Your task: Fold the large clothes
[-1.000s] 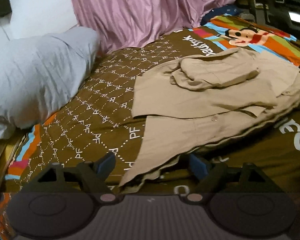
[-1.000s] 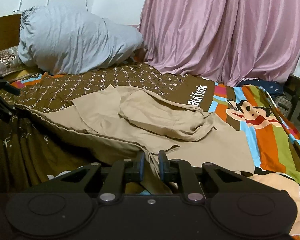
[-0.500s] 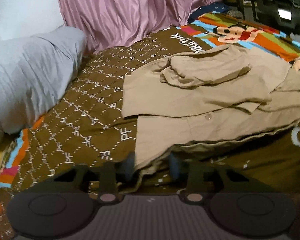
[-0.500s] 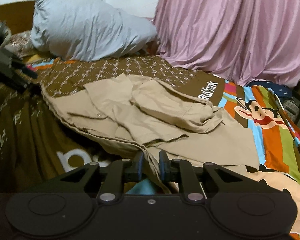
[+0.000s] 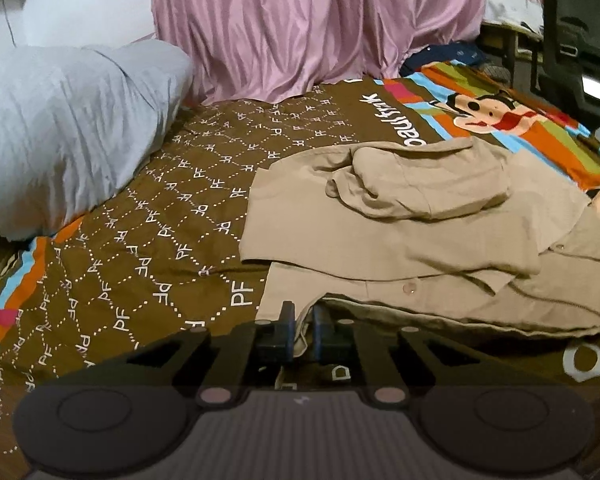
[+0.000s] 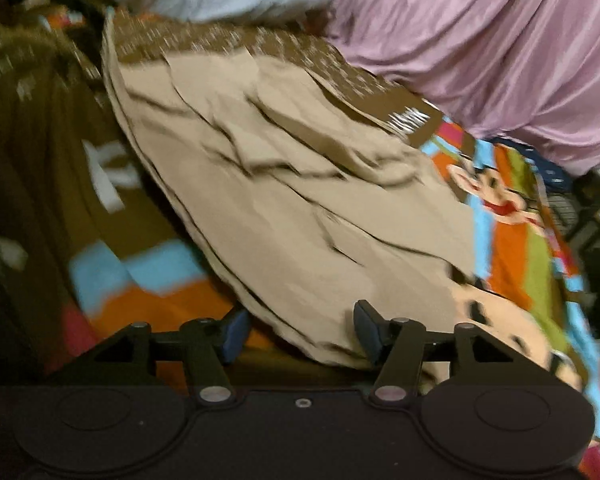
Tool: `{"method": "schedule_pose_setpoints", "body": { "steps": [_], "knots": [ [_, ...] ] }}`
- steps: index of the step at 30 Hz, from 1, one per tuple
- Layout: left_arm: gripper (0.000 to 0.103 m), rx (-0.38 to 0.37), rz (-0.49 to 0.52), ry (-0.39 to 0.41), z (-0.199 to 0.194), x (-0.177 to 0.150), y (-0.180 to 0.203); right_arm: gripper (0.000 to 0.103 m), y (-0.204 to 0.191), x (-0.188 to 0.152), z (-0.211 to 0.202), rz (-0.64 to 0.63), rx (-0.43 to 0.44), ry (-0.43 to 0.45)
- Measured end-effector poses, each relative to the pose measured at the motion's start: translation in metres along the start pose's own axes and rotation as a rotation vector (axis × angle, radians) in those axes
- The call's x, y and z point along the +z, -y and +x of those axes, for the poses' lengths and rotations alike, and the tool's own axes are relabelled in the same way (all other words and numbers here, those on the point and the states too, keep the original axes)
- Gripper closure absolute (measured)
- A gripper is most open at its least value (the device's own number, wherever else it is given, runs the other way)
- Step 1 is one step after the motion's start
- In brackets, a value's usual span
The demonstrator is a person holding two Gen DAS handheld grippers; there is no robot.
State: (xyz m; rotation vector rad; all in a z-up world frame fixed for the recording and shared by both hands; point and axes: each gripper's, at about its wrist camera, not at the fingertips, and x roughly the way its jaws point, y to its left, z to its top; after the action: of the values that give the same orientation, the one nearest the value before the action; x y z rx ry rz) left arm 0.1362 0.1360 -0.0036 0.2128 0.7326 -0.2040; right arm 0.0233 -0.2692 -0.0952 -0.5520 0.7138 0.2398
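Note:
A large beige button shirt [image 5: 400, 240] lies partly folded on the brown patterned bedspread [image 5: 160, 220], a sleeve bunched on top. My left gripper [image 5: 303, 320] is at the shirt's near left corner, its jaws closing with the hem pinched between the blue pads. In the blurred, tilted right wrist view the same shirt [image 6: 300, 200] spreads across the bed. My right gripper [image 6: 300, 320] is at its near edge, jaws opening wide. The hem lies between the fingers and the pads do not press on it.
A grey pillow [image 5: 60, 132] rests at the bed's left end against the wall. A pink curtain [image 5: 300, 20] hangs behind the bed. A black chair [image 5: 580, 40] stands at the far right. The striped cartoon part of the bedspread [image 5: 500, 116] lies beyond the shirt.
My left jaws closed from wide open onto the shirt's near corner. My right jaws went from pinching the hem to wide apart, and that view dropped and rolled.

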Motion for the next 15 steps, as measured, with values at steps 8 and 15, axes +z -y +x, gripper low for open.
{"method": "schedule_pose_setpoints", "body": {
  "steps": [8,15],
  "knots": [
    [0.093,0.012,-0.019,-0.01,0.0,-0.006,-0.001,0.048,0.026,-0.022,-0.001,0.016,-0.178,-0.014],
    [0.095,0.024,-0.074,0.026,-0.01,-0.013,0.0,0.093,0.047,-0.037,0.002,0.133,-0.212,-0.029]
  ]
}}
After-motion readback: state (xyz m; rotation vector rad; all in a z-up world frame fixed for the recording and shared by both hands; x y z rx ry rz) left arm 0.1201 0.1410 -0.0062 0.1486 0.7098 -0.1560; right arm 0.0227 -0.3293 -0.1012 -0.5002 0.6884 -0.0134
